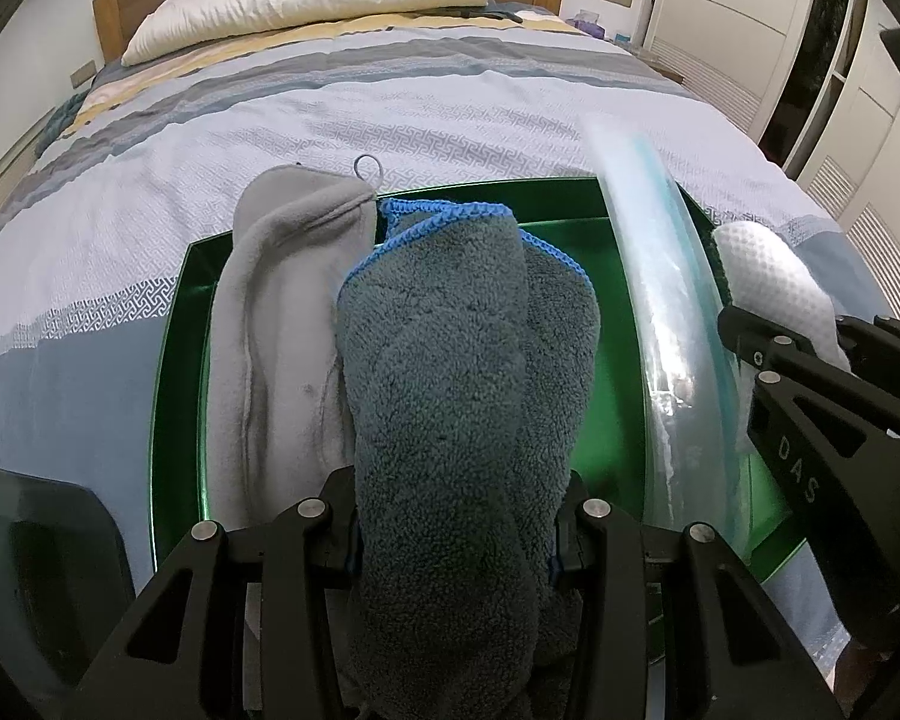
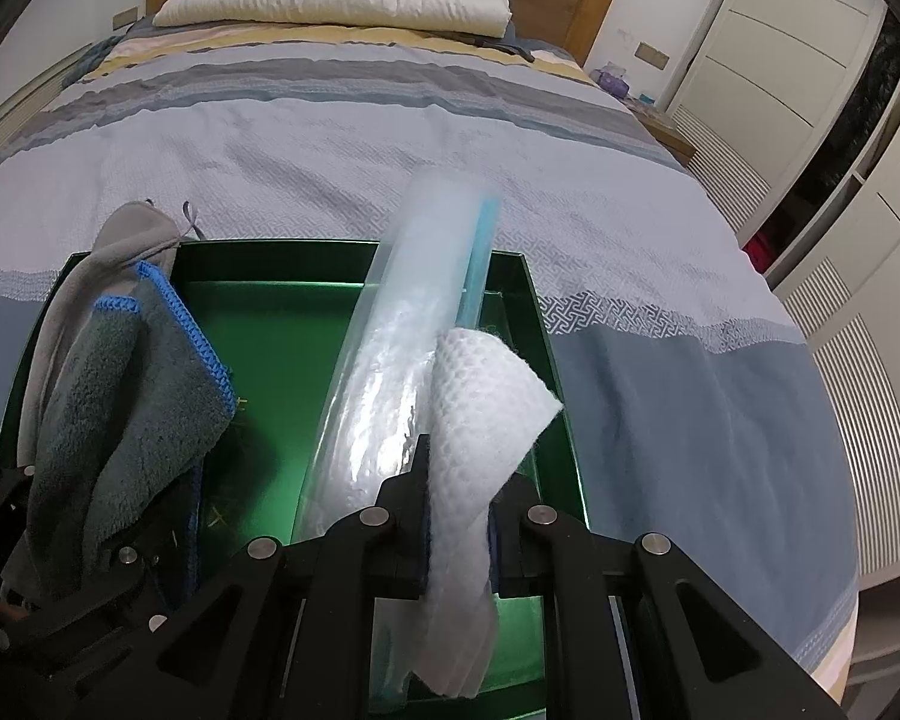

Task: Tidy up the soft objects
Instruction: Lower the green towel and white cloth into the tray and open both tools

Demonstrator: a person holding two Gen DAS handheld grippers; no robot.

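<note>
Over green tray (image 1: 180, 324): teal towel (image 1: 450, 372), white cloth (image 2: 480, 408).

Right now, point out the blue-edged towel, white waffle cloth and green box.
blue-edged towel (image 1: 450, 372), left wrist view, fluffy middle.
white waffle cloth (image 2: 480, 402), right wrist view, upper fold.
green box (image 2: 270, 360), right wrist view, bare floor.

"DAS" — white letters on the right gripper (image 1: 777, 324)

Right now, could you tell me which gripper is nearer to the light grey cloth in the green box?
Left. The left gripper, shut on the dark towel, sits right beside the grey cloth. The right gripper, holding the white cloth, is across the box.
</note>
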